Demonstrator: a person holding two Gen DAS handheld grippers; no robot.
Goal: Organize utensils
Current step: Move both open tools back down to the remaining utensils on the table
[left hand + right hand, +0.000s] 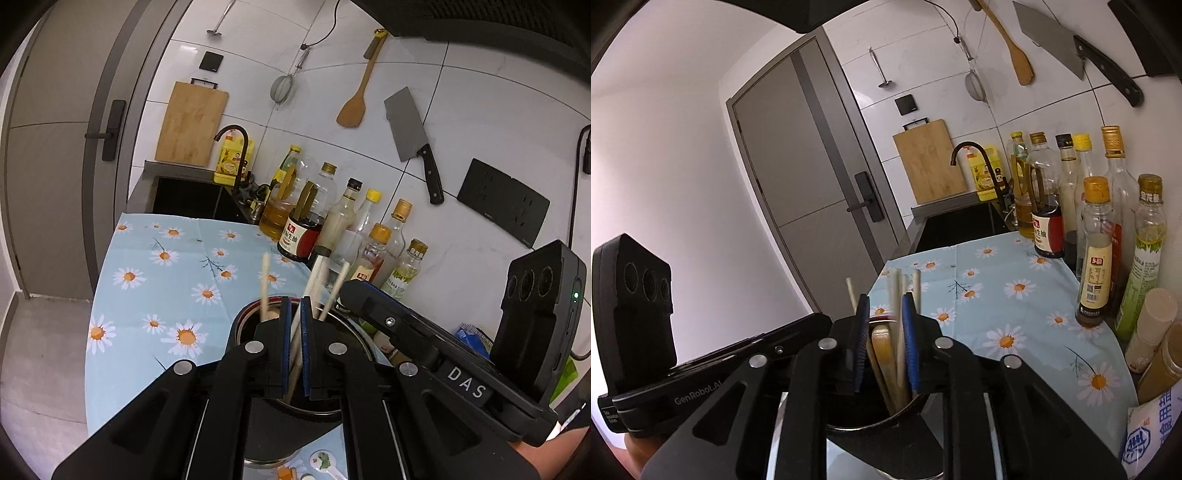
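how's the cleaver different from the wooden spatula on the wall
The cleaver has a broad grey metal blade and black handle; the wooden spatula is all wood, slim with a rounded head. The cleaver hangs handle down, the spatula handle up. Both hang on the white tiles.

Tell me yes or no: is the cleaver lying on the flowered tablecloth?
No. The cleaver hangs on the white tiled wall, above the bottles and well clear of the tablecloth.

Backdrop – wooden cutting board [192, 123] leaning on white tile, steel cleaver [408, 127] hung beside wooden spatula [356, 98] – condiment bottles [1097, 243] on daisy-print cloth [166, 273].
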